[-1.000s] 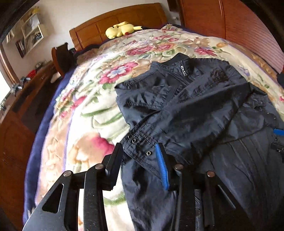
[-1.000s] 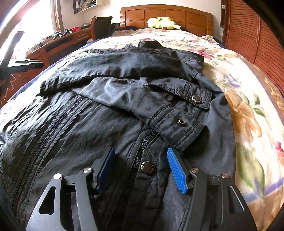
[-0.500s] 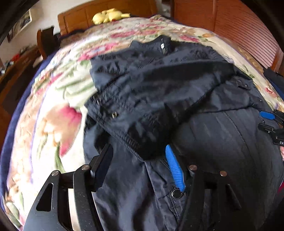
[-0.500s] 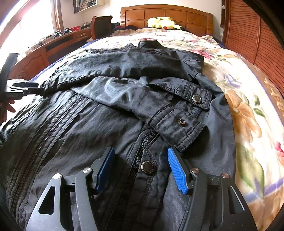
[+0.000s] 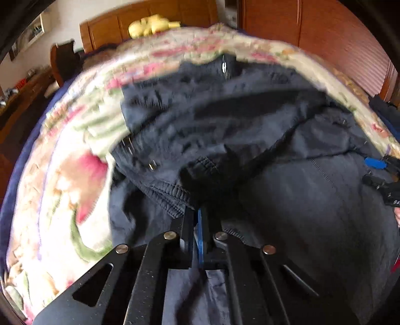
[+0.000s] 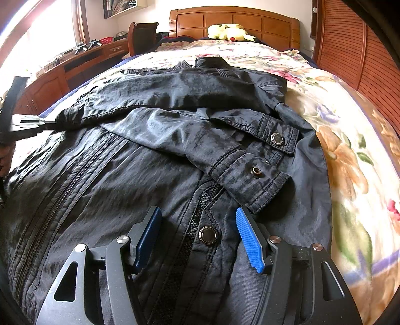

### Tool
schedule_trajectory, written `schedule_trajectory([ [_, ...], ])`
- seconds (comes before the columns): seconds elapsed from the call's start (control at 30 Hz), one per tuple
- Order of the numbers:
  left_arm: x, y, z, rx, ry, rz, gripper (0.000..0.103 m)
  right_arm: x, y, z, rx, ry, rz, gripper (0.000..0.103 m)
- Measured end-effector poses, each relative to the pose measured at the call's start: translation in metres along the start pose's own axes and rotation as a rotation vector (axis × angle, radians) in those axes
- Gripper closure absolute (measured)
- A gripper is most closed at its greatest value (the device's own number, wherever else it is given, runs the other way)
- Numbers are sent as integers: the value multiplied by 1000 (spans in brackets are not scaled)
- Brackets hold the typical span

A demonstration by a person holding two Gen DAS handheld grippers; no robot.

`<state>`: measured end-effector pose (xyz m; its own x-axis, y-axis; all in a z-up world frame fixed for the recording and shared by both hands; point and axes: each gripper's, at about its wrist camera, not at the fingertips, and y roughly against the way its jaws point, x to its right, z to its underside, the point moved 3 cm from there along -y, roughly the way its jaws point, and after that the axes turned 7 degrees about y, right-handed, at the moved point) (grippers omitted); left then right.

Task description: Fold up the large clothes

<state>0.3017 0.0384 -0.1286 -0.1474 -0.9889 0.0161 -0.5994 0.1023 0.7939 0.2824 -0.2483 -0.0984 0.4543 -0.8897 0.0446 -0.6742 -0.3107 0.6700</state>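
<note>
A dark navy jacket (image 6: 155, 155) lies front up on the flowered bedspread, both sleeves folded across its chest. My right gripper (image 6: 198, 220) is open and rests on the jacket's lower front, its blue pads either side of a snap button and zipper. In the blurred left wrist view the left gripper (image 5: 197, 215) is shut on the jacket's (image 5: 250, 130) sleeve fabric beside its elastic cuff. The left gripper (image 6: 27, 122) also shows at the left edge of the right wrist view, at the sleeve's end. The right gripper (image 5: 380, 172) shows at the right edge of the left wrist view.
The flowered bedspread (image 6: 350, 140) covers the bed. A yellow plush toy (image 6: 230, 31) lies by the wooden headboard (image 6: 235, 21). A wooden desk (image 6: 75, 67) and chair (image 6: 142, 37) stand left of the bed. A slatted wooden wardrobe (image 6: 355, 45) stands to the right.
My left gripper has moved in toward the jacket and closed from open onto the sleeve fabric near the cuff. The right gripper has stayed open in place.
</note>
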Motion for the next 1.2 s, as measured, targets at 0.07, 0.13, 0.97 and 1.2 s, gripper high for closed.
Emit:
schedule_trajectory([
  [0.07, 3, 25, -6, 58, 12, 17, 100, 0, 0, 0, 0, 0, 0, 39],
  [0.13, 3, 42, -8, 84, 23, 26, 100, 0, 0, 0, 0, 0, 0, 39],
  [0.97, -29, 86, 67, 118, 103, 8, 38, 0, -1, 1, -1, 7, 10, 38],
  [1.2, -44, 87, 98, 56, 118, -22, 30, -2, -1, 0, -3, 13, 17, 38],
])
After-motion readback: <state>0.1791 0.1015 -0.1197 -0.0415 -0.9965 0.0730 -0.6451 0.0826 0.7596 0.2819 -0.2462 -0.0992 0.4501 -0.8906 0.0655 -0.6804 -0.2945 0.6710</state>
